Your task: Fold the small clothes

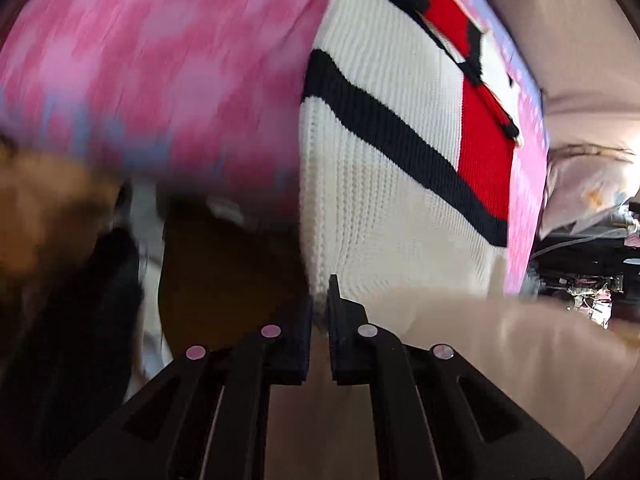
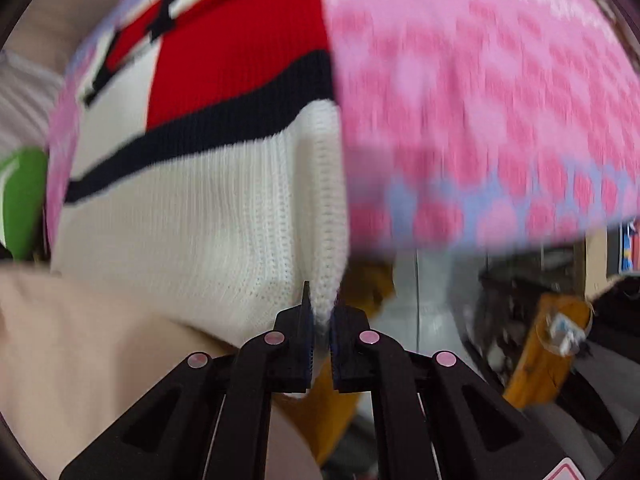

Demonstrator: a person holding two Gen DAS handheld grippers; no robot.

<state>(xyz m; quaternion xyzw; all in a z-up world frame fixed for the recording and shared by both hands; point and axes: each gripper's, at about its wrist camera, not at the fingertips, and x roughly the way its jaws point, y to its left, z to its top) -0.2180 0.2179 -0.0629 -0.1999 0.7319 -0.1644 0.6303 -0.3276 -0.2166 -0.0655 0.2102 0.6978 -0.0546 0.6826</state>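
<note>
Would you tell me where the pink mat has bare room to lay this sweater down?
The pink mat is bare beside the sweater's folded edge. The strip beyond its red panel is narrow, with bedding alongside.

Soft, even daylight, no hard shadows or glare. Both views bow strongly at the rims, with dark corners. The pink cloth [image 1: 160, 80] smears with motion blur; the knit [image 1: 380, 140] stays fairly crisp, and the background [image 2: 520, 320] is blurred too.
</note>
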